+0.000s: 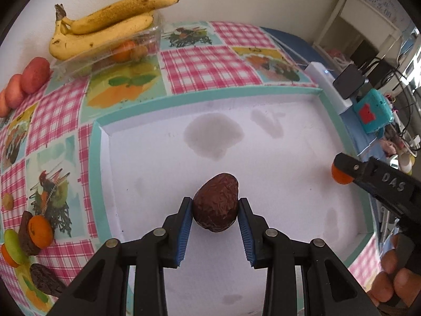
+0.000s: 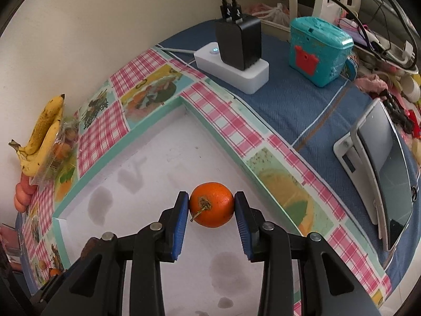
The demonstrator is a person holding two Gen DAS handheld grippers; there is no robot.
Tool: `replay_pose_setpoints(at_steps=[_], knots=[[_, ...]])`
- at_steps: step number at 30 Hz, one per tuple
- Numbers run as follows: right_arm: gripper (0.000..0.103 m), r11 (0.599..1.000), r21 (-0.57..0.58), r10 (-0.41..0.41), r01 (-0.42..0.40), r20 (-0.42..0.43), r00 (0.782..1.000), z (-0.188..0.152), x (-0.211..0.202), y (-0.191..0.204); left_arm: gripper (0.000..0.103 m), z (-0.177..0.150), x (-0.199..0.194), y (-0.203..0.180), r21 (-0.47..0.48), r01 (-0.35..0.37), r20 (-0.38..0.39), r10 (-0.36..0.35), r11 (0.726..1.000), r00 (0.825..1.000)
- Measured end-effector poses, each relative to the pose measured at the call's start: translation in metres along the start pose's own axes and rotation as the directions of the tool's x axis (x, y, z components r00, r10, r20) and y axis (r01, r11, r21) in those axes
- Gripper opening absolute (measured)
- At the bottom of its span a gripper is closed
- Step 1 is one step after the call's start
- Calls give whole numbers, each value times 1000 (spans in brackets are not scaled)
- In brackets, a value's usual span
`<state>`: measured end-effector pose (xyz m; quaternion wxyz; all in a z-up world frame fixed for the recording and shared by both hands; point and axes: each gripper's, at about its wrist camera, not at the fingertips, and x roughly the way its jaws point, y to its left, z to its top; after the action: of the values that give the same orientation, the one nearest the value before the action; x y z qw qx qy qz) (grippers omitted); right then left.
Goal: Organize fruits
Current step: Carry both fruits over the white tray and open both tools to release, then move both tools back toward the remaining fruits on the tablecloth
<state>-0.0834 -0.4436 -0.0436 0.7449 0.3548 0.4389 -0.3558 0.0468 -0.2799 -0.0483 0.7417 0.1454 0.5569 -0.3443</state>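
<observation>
My left gripper (image 1: 216, 206) is shut on a dark brown wrinkled avocado (image 1: 216, 202) and holds it over the white floor of a shallow box (image 1: 263, 144) with teal rims. My right gripper (image 2: 211, 205) is shut on an orange (image 2: 211, 205) with a short stem, over the same white box (image 2: 147, 158). The right gripper also shows at the right edge of the left wrist view (image 1: 342, 171), with the orange (image 1: 339, 177) between its fingers.
Bananas (image 1: 105, 23) lie on a clear plastic tub (image 1: 110, 55) at the back by the wall, with reddish fruits (image 1: 29, 79) beside them. More oranges, avocados and green fruit (image 1: 29, 237) lie on the checked cloth at left. A power strip (image 2: 231, 68), teal box (image 2: 318, 50) and tablet (image 2: 381, 158) stand at right.
</observation>
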Motion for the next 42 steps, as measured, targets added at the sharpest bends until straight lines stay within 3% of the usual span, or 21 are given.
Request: replay_pose_setpoints(at_steps=[20, 23, 26, 28, 31, 33, 37, 38, 42], knots=[[37, 1000, -17, -18, 18, -20, 1000, -1, 5, -2, 40, 1, -3, 1, 1, -26, -16, 26, 1000, 1000], [41, 999, -26, -30, 30, -1, 1000, 1, -1, -2, 56, 1, -8, 0, -3, -23, -11, 23, 1000, 1000], [50, 999, -36, -31, 32, 15, 999, 4, -9, -1, 57, 2, -15, 0, -10, -21, -11, 21, 1000, 1000], [51, 998, -45, -30, 31, 20, 999, 5, -15, 1, 61, 3, -19, 0, -15, -21, -10, 21, 1000, 1000], [65, 997, -65, -35, 37, 36, 999, 6, -24, 5, 68, 4, -29, 3, -20, -31, -2, 31, 999, 1000], [69, 997, -77, -30, 33, 43, 999, 6, -30, 8, 76, 5, -36, 6, -21, -47, 12, 47, 999, 999], [75, 996, -87, -21, 25, 43, 999, 4, -41, 12, 82, 5, -49, 19, -34, -108, 35, 109, 994, 993], [82, 995, -94, -24, 28, 42, 999, 4, -42, 14, 84, 5, -53, 24, -46, -118, 42, 120, 992, 992], [83, 993, -115, -14, 17, 29, 999, -2, -46, 19, 98, 4, -67, 48, -82, -169, 72, 175, 982, 982]])
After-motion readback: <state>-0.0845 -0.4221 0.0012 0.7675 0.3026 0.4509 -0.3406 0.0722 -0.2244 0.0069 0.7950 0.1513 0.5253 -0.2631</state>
